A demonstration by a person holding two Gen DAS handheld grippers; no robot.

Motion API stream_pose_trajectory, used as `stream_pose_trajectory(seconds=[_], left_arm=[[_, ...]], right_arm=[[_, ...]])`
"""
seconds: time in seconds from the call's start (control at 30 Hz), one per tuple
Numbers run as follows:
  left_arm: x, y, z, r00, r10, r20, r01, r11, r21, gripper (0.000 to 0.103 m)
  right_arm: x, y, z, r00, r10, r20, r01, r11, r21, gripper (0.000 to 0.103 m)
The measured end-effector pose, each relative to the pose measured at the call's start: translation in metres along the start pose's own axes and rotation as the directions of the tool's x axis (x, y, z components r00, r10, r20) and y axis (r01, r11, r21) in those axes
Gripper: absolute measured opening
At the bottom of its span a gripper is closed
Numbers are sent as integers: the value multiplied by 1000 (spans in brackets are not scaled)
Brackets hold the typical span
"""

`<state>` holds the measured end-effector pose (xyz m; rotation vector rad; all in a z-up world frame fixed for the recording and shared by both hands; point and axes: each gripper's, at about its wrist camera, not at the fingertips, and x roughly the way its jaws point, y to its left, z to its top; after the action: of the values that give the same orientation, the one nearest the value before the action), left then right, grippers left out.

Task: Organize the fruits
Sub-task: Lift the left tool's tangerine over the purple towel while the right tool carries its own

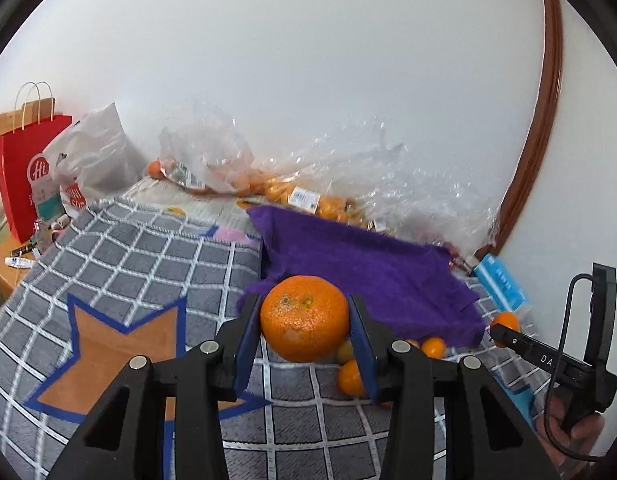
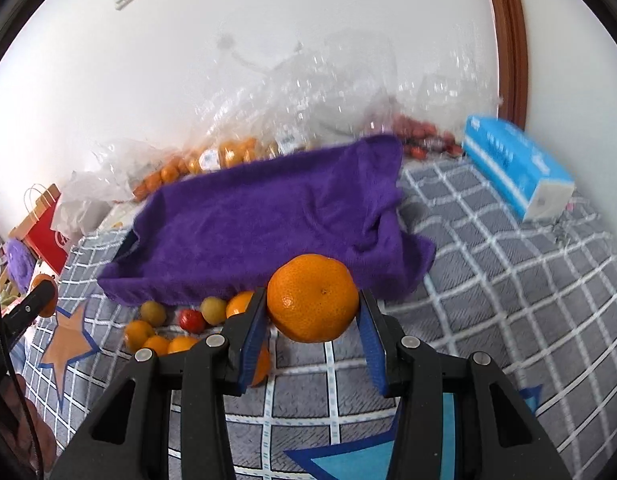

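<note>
Oranges are riding in both grippers, left gripper (image 1: 304, 334) pinching an orange (image 1: 304, 317), right gripper (image 2: 313, 322) clamping another (image 2: 312, 297), while we're leaving small fruits (image 2: 176, 330) loose beside the purple towel (image 2: 264, 224).

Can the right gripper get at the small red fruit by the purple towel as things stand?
Probably not yet. The right gripper is already shut on an orange, so it has no free grip. The red fruit itself lies uncovered on the mat beside the purple towel.
</note>
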<state>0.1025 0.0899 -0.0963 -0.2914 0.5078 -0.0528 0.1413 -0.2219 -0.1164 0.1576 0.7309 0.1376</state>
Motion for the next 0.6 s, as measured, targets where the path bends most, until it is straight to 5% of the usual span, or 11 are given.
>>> stream_pose_trajectory(seconds=[0.27,0.6], left_arm=[[-6,-13,44,998,41,51,-43,998,55,41],[38,-38,74,999,-24,49,22,999,35,41]], right_arm=[[-11,13,34,997,43,60,-41,999,-33,44],[5,15,63,995,68,73,-66,997,-33,44]])
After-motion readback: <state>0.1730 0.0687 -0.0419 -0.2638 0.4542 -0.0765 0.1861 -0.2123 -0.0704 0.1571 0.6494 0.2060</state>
